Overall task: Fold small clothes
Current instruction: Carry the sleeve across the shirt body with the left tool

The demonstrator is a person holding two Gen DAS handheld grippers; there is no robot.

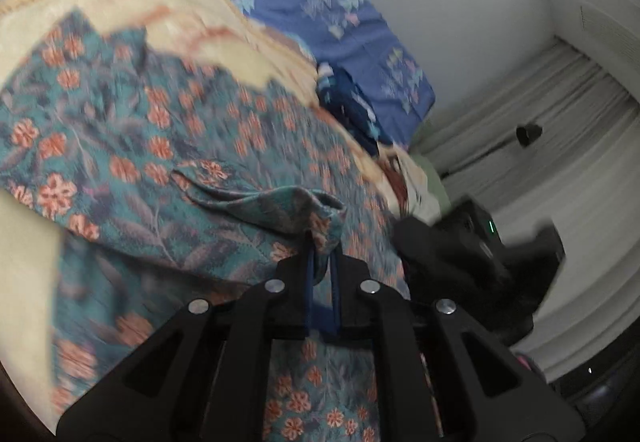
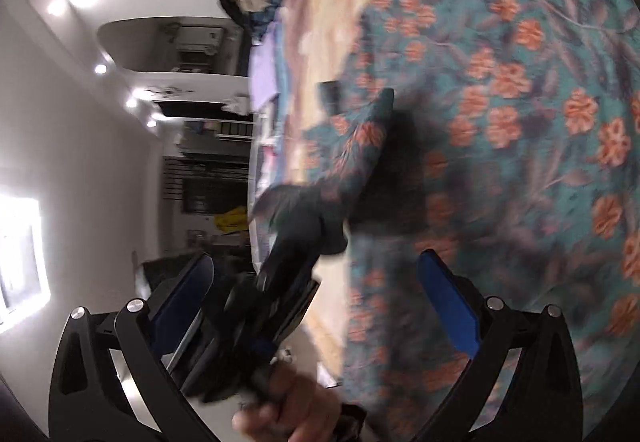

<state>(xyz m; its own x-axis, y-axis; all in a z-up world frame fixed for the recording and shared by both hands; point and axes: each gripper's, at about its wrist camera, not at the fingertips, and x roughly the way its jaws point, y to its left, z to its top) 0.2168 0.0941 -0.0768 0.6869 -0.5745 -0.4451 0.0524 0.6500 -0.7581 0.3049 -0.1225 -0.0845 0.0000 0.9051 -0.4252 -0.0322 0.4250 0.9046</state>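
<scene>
The floral garment [image 1: 168, 146] is teal cloth printed with orange-pink flowers and grey-blue leaves. It lies spread over a cream blanket [image 1: 132, 6] on the bed, filling most of both wrist views. One edge of it is gathered into a bunched fold, lifted off the rest of the cloth, and that fold runs into the left gripper [image 1: 322, 262], whose blue pads are clenched on it with almost no gap between them.

Much is smeared by motion blur, so seams, sleeves or a neckline cannot be made out, and what kind of garment it is stays unclear. Its outline is cut off by the lens edge on several sides. In the left wrist view the broad body of the cloth stretches from the lower middle up toward the upper left, away from the pinched fold; its true long axis cannot be judged.

In the right wrist view the right gripper [image 2: 320, 298] has its blue pads standing wide apart, with nothing pressed between them. Between and ahead of them sits the left gripper [image 2: 296, 238], seen from the side, clamped on the lifted fold of the garment, with the person's left hand [image 2: 288, 406] on its handle at the bottom edge.

Beyond the garment, past the blanket, lies a blue patterned quilt [image 1: 320, 2] against a white wall [image 1: 460, 2].
</scene>
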